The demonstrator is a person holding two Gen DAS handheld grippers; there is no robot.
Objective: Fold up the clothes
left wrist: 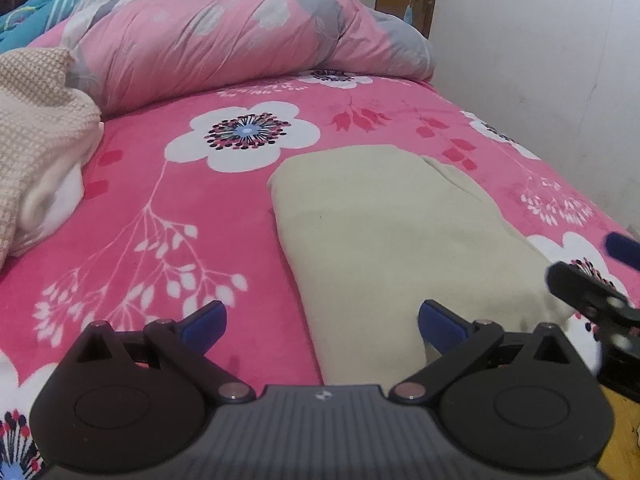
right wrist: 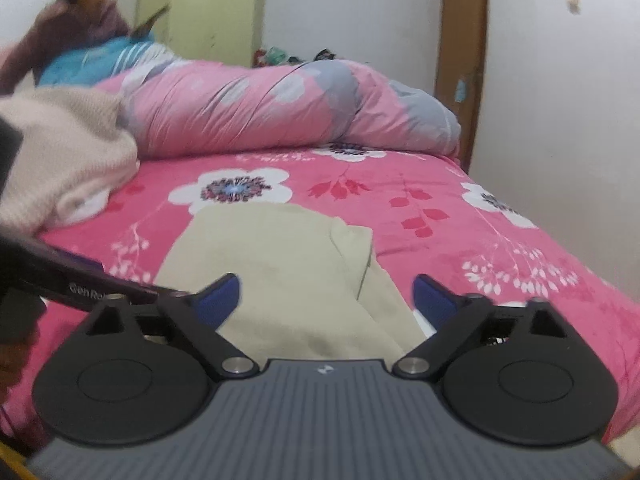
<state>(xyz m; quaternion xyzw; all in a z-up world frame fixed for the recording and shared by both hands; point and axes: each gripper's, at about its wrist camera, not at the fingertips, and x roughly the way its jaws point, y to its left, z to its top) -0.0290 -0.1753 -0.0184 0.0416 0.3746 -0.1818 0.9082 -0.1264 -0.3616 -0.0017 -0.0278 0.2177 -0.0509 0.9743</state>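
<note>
A folded beige garment (left wrist: 384, 240) lies flat on the pink floral bedspread (left wrist: 160, 208), a folded flap showing on its right side. My left gripper (left wrist: 322, 326) hovers open over the garment's near left edge, nothing between its blue pads. In the right wrist view the same beige garment (right wrist: 280, 264) sits straight ahead, and my right gripper (right wrist: 326, 300) is open above its near end, empty. The right gripper's black finger also shows at the right edge of the left wrist view (left wrist: 588, 292). The left gripper's body crosses the lower left of the right wrist view (right wrist: 72, 280).
A rolled pink and grey duvet (left wrist: 240, 36) lies across the far end of the bed. A cream knitted blanket (left wrist: 36, 128) is heaped at the left. A white wall (left wrist: 540, 60) runs along the bed's right side. A person (right wrist: 76, 28) sits at the far left.
</note>
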